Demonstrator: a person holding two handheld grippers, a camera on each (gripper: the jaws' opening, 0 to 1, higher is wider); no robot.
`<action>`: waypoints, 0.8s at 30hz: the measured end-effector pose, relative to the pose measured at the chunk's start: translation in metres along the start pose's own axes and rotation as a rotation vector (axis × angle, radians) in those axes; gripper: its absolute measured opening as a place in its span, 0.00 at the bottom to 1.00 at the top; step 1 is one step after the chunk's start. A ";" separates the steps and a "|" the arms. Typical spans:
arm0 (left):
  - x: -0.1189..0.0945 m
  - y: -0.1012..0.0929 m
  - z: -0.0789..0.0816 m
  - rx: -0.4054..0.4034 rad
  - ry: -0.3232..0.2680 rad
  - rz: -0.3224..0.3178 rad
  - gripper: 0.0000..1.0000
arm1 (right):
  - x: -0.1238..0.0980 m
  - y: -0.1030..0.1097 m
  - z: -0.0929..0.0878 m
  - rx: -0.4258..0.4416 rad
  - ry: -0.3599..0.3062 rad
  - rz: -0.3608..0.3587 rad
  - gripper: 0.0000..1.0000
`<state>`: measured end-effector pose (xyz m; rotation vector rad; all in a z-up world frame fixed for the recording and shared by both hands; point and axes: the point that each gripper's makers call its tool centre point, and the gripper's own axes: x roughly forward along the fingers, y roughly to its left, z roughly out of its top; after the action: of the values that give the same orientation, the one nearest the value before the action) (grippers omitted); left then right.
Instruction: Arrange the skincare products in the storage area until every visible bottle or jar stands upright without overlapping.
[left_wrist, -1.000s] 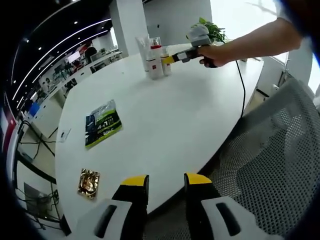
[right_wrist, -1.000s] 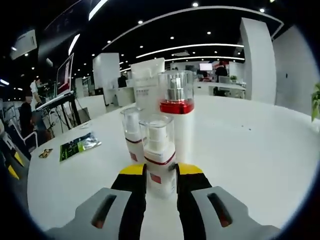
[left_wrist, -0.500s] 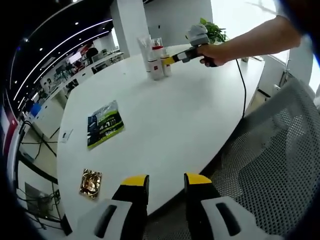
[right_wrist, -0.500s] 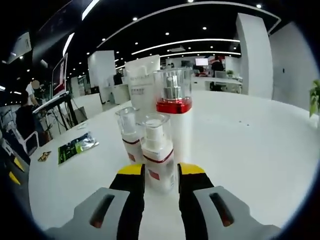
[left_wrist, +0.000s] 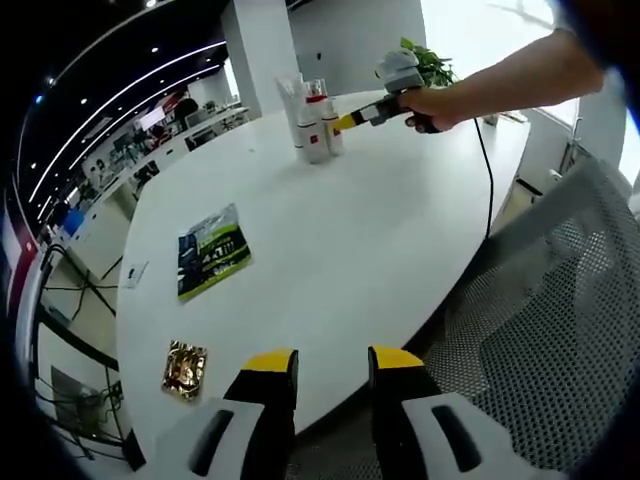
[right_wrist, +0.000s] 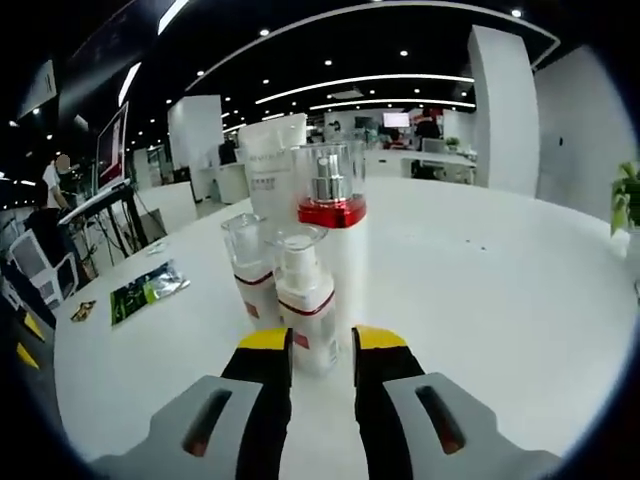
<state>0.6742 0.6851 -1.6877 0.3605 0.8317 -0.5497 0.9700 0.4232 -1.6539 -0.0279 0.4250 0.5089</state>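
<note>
Four skincare products stand upright, clustered on the white table (right_wrist: 520, 300): small pump bottle (right_wrist: 303, 310) frontmost, just beyond the right gripper (right_wrist: 320, 345), jaws apart, gripping nothing. Behind: second small bottle (right_wrist: 247, 280), tall red-collared bottle (right_wrist: 333, 215), white tube (right_wrist: 268, 170). Left gripper (left_wrist: 332, 365) near the table edge, jaws spread, empty; green packet (left_wrist: 211, 250) and gold packet (left_wrist: 185, 367) lie flat.

Bright ceiling strips (right_wrist: 360, 85) are seen overhead; window glare (left_wrist: 480, 30) is blown out, edges are bowed by fisheye.
</note>
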 end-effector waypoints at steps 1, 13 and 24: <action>0.000 0.000 0.000 0.001 0.001 -0.001 0.29 | -0.001 0.000 0.001 0.007 -0.004 -0.002 0.22; -0.004 0.000 0.010 0.010 -0.043 0.003 0.29 | -0.048 0.015 -0.007 0.135 0.024 -0.029 0.28; -0.011 -0.006 0.028 -0.023 -0.113 -0.047 0.29 | -0.113 0.083 0.027 0.136 -0.015 0.063 0.33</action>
<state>0.6816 0.6694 -1.6624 0.2868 0.7385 -0.5984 0.8514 0.4467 -1.5776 0.1203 0.4461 0.5406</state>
